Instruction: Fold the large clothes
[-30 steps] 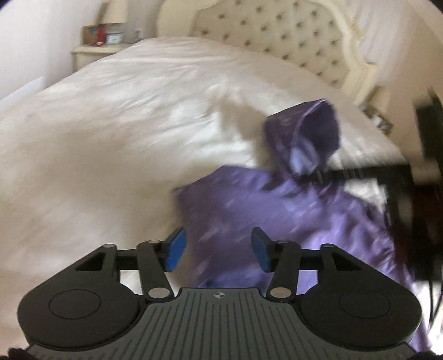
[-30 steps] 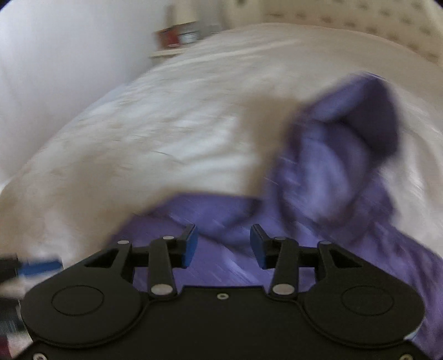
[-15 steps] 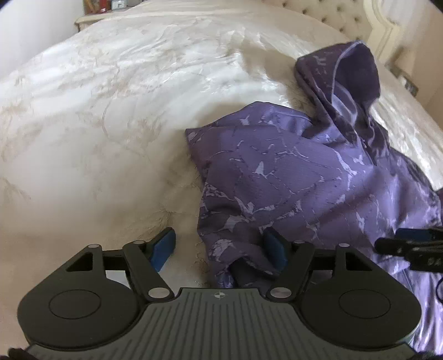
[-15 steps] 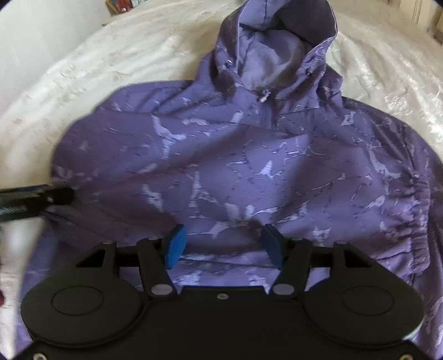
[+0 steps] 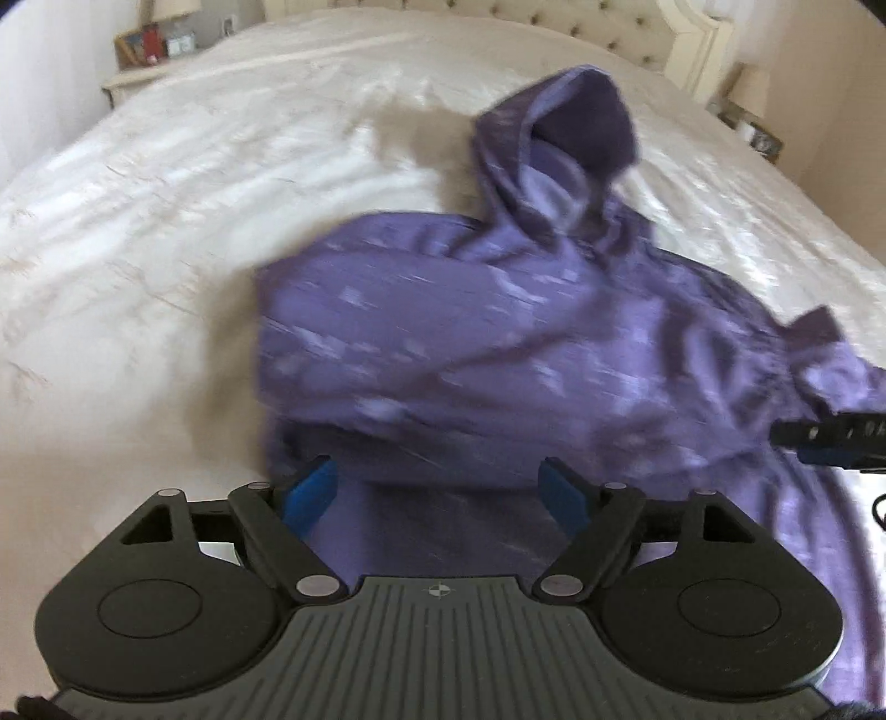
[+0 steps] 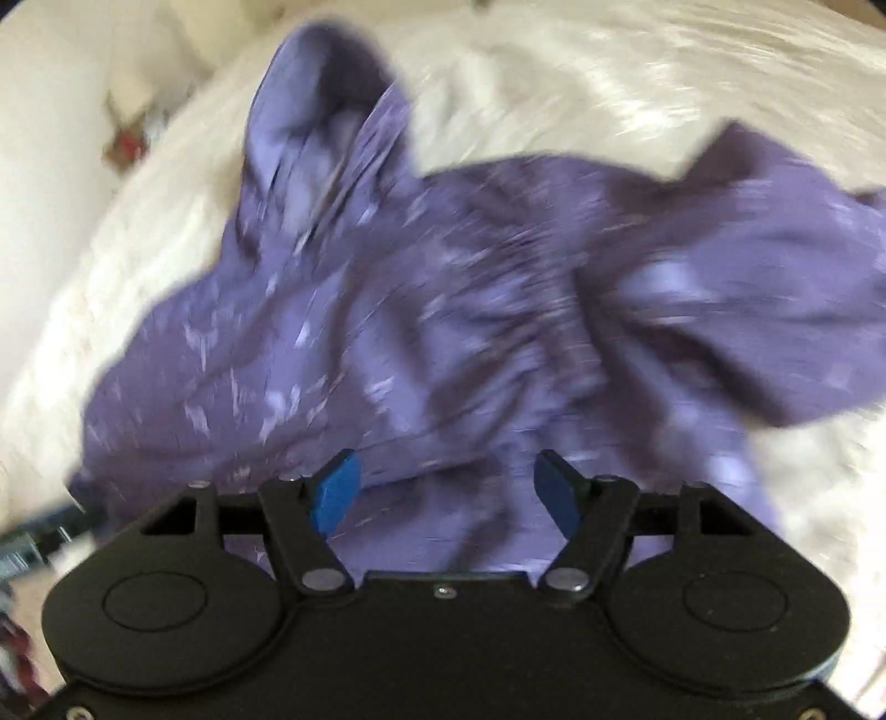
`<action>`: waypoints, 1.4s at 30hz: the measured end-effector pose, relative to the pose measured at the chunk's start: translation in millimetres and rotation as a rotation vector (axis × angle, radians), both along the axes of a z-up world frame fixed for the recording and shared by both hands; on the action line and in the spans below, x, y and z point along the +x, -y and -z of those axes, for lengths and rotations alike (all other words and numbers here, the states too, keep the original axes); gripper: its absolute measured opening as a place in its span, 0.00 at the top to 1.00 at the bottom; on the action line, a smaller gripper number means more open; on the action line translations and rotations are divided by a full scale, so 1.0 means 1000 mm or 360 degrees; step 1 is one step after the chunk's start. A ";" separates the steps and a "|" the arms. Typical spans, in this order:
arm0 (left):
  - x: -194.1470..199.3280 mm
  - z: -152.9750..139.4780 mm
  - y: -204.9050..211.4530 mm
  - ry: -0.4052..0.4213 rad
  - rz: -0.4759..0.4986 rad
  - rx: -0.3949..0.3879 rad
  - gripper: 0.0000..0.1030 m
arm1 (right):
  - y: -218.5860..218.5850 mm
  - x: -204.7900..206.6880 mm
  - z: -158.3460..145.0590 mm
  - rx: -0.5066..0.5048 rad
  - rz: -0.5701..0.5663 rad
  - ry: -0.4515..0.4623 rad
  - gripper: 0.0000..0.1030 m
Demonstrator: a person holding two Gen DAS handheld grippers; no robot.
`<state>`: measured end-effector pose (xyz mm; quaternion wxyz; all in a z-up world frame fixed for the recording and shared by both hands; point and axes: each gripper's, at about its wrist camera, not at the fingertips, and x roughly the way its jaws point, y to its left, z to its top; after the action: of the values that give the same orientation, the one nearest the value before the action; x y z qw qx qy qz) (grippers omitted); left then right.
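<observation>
On the cream bedspread (image 5: 166, 232) lies a purple hooded jacket (image 5: 498, 343) with a pale marbled print, its body spread across the bed's near half. Its long axis runs from the hem at the near edge up to the hood (image 5: 559, 138), which points away toward the tufted headboard (image 5: 626, 33) and stands up open, its darker lining showing. In the right wrist view one sleeve (image 6: 747, 288) is bunched and thrown out to the right of the body.

Just over the jacket's near left corner hangs the left gripper (image 5: 437, 493), its blue pads (image 5: 310, 493) set wide and its jaws opening; purple cloth lies below and between them, yet neither pad presses on it. The right gripper (image 6: 446, 493) sits over the hem further right, its jaws opening too, with fabric between the blue pads and no grip on it. Its dark tip also shows at the right edge of the left wrist view, over the sleeve side.

A nightstand (image 5: 138, 77) with small items stands at the bed's far left corner. Both views are blurred.
</observation>
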<state>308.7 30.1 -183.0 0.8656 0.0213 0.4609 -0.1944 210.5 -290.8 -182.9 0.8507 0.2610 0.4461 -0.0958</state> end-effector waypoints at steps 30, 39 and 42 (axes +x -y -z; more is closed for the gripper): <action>-0.102 -0.008 0.183 -0.0022 0.0144 0.0085 0.23 | 0.361 -0.176 -0.017 -0.0299 0.0885 -0.0073 0.25; -0.086 -0.012 0.161 -0.0066 0.0123 0.0061 0.23 | 0.343 -0.180 -0.053 -0.0227 0.0904 0.0105 0.79; -0.076 -0.014 0.157 -0.0064 0.0159 0.0043 0.23 | 0.320 -0.172 -0.087 -0.0163 0.0837 0.0276 0.80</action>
<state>232.5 -126.7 -168.9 0.8450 0.0520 0.4793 -0.2315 38.3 -611.1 -95.9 0.8438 0.3317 0.2831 -0.3128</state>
